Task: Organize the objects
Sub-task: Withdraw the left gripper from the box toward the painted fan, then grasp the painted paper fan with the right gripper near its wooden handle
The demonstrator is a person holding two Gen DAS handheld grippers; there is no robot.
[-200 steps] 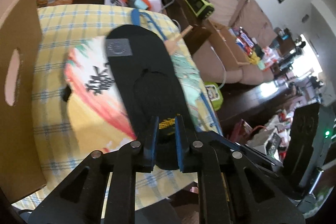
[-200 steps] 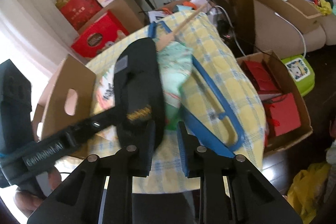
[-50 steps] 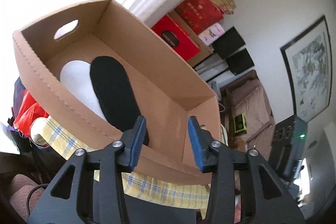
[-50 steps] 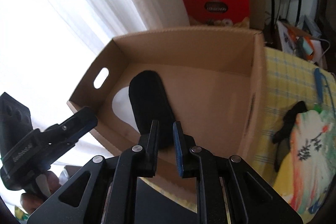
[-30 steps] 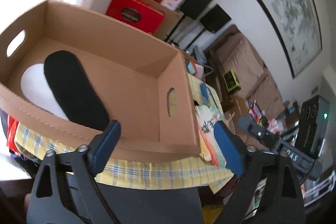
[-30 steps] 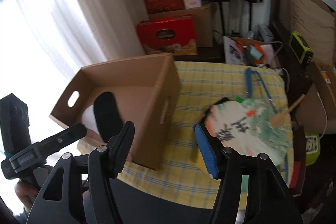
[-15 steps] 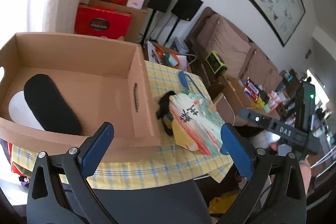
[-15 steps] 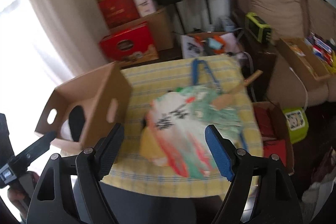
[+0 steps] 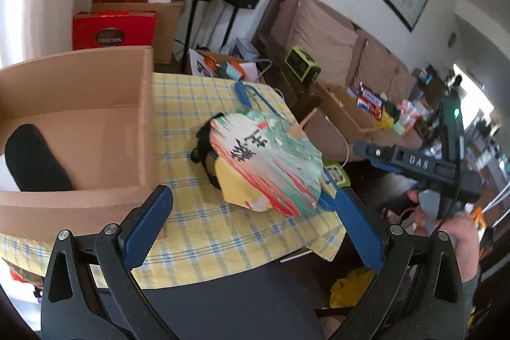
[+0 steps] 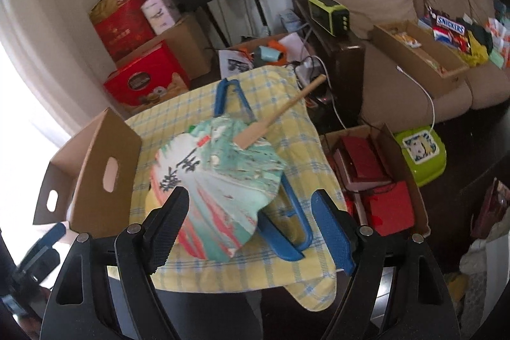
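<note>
Fan [image 10: 216, 180] lies flat on the bench [image 10: 287, 257] beside the box [image 9: 95, 129], both grippers' fingers spread wide and empty. I'd pinch its wooden handle [image 10: 280, 113], since the thin paper face would crumple.

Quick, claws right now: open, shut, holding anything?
Left claw: open wide, holding nothing.
Right claw: open wide, holding nothing; the painted fan lies on the table beyond it.
</note>
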